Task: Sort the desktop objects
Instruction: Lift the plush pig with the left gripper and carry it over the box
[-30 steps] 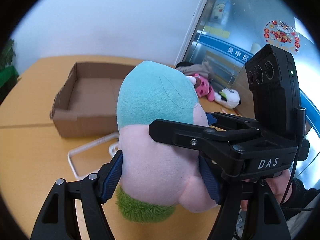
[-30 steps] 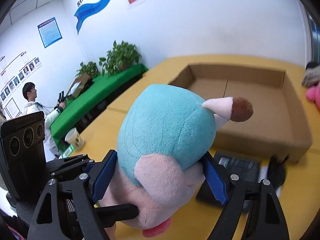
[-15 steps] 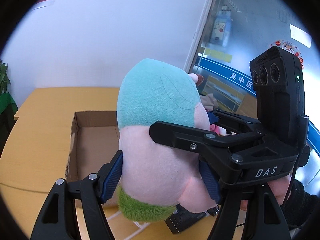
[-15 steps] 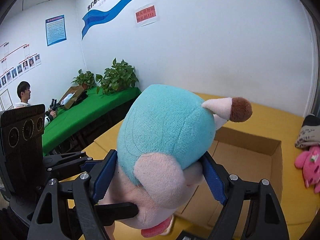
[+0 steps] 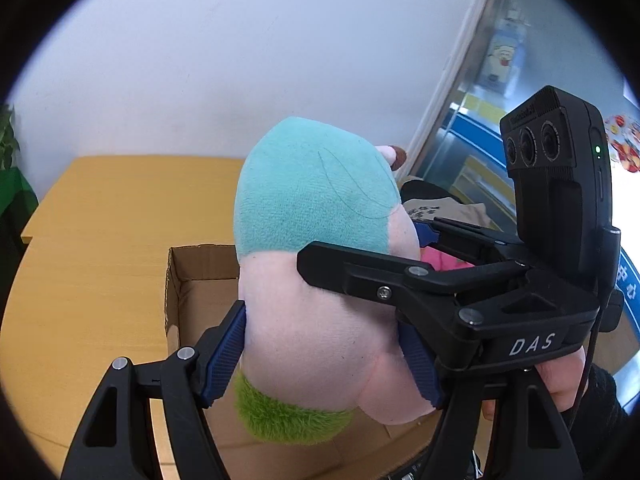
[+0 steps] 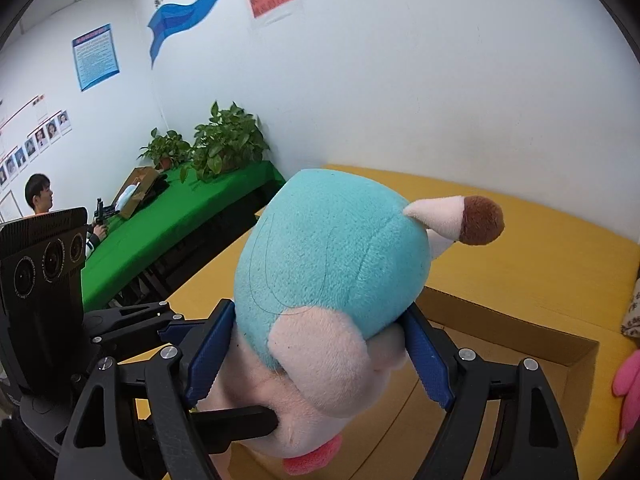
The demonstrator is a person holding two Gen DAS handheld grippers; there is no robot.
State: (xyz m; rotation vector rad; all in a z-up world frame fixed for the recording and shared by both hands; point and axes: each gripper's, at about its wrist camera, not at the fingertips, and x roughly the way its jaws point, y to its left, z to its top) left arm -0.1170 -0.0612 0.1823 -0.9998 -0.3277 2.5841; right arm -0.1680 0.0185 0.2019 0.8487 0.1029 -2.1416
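Observation:
A plush toy [image 5: 316,264] with a teal head, pink body and green tuft fills both views; it also shows in the right wrist view [image 6: 332,276]. My left gripper [image 5: 324,356] is shut on its pink body. My right gripper [image 6: 320,356] is shut on its head from the other side, and its black frame [image 5: 472,300] crosses the left wrist view. The toy hangs in the air above an open cardboard box [image 5: 192,276], whose far rim also shows in the right wrist view [image 6: 520,328]. The box floor is mostly hidden by the toy.
The box stands on a yellow wooden table [image 5: 100,240]. A pink soft toy [image 6: 628,380] and a patterned cloth [image 5: 436,212] lie to the right of the box. A green-covered table with plants [image 6: 188,208] and a seated person [image 6: 40,200] are at the far left.
Both grippers have carried the plush toy up and forward, from in front of the box to above it. The black item and white frame on the table have dropped out of view.

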